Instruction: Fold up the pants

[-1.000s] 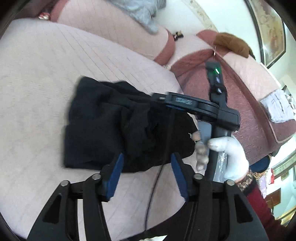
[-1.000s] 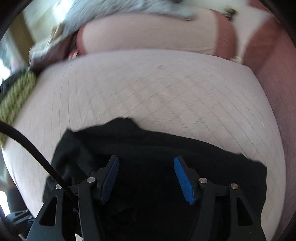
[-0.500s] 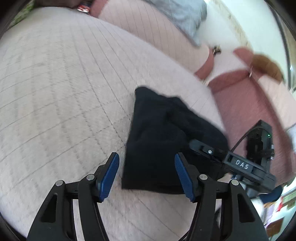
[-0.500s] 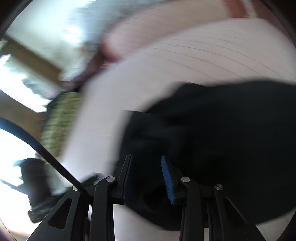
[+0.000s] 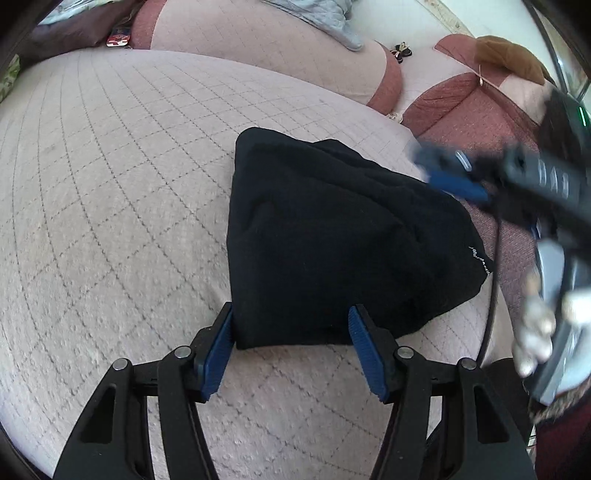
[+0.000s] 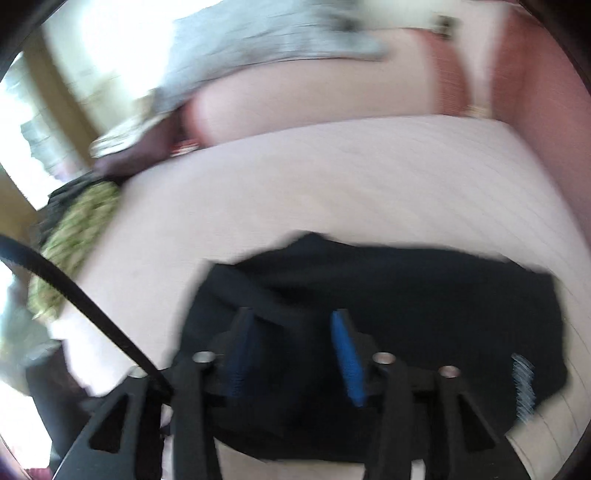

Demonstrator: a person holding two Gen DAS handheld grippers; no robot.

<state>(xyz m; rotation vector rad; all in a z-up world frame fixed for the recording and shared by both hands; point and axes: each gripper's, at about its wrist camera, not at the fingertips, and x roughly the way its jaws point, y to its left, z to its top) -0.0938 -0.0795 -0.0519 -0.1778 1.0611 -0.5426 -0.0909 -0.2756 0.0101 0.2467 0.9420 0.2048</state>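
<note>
Black pants (image 5: 332,236) lie folded into a compact bundle on the pale quilted sofa seat (image 5: 110,184). My left gripper (image 5: 291,347) straddles the bundle's near edge; its jaws are closing, the blue pads stand apart and do not press the cloth. In the left wrist view my right gripper (image 5: 450,177) is a blur over the bundle's far right corner, held by a gloved hand (image 5: 535,325). The blurred right wrist view has the right gripper (image 6: 293,350) hovering over the pants (image 6: 424,295), jaws opening, no cloth pinched.
A grey blanket (image 5: 325,18) lies on the backrest. A brown cloth (image 5: 509,55) sits on the maroon sofa section (image 5: 461,107) to the right. A green patterned cloth (image 6: 81,229) lies past the seat's left edge. A black cable (image 5: 493,295) hangs beside the pants.
The left gripper sank and closed in on the bundle's near edge. The right gripper narrowed over the cloth, then widened again and swung toward the bundle's far right corner.
</note>
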